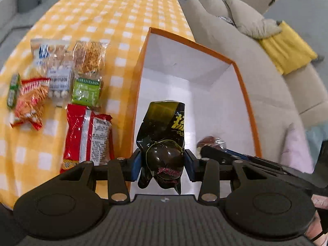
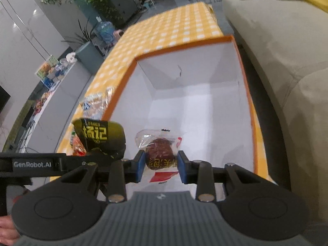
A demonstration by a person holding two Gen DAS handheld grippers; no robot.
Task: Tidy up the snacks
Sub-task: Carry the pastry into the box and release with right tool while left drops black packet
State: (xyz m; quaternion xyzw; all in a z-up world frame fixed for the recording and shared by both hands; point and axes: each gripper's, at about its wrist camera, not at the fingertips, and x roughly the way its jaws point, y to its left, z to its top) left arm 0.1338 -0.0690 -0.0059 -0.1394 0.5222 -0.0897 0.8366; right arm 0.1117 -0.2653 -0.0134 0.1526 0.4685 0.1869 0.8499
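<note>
My left gripper (image 1: 164, 162) is shut on a black snack packet (image 1: 164, 135) with yellow print, held above the near end of the orange-rimmed white box (image 1: 141, 65). My right gripper (image 2: 161, 164) is shut on a clear-wrapped brown round pastry (image 2: 160, 151), also held over the box's near end (image 2: 123, 86). The black packet shows at the left in the right wrist view (image 2: 100, 137). The pastry shows at the right in the left wrist view (image 1: 209, 140). The box floor is white and bare.
Several snack packets lie on the yellow checked tablecloth (image 1: 114, 10) left of the box: a red packet (image 1: 88, 135), a green-labelled one (image 1: 88, 75), a clear bag of white pieces (image 1: 55, 69) and an orange-red one (image 1: 30, 100). A beige sofa (image 1: 246, 71) runs along the right.
</note>
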